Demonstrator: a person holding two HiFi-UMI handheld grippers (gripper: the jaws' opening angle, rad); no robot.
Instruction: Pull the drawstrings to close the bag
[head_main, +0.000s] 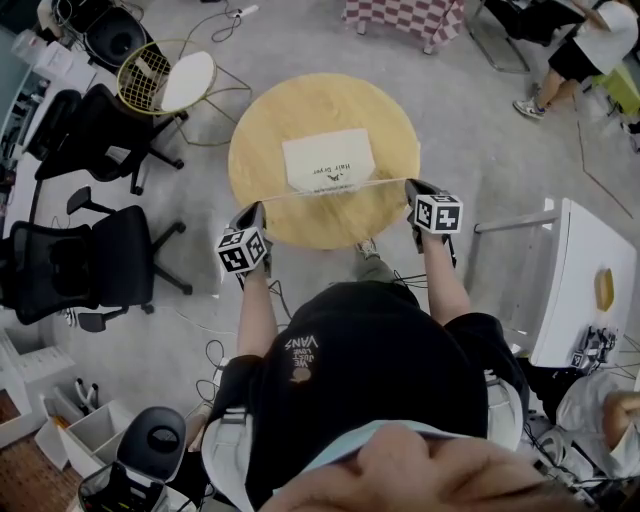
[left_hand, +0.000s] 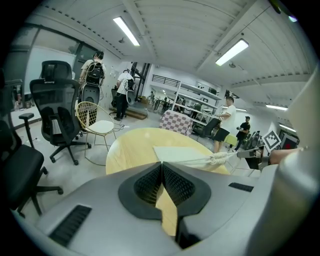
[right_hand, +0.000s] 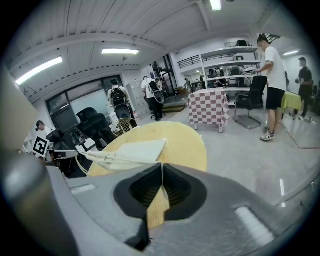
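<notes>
head view, as i read it: the flat cream fabric drawstring bag (head_main: 328, 158) lies in the middle of the round pale wooden table (head_main: 262, 130), with its thin white cord drawstring (head_main: 335, 187) stretched straight along the bag's near edge.
colleague: both tongs on it?
me: yes. my left gripper (head_main: 257, 212) is pressed together on one end of the cord, and my right gripper (head_main: 412, 190) pinches the other.
colleague: which step?
me: the pull itself, i judge. the mouth looks barely gathered.
colleague: next?
me: i'd draw the two apart, level, keeping both pinches firm so the cord doesn't slip.
</notes>
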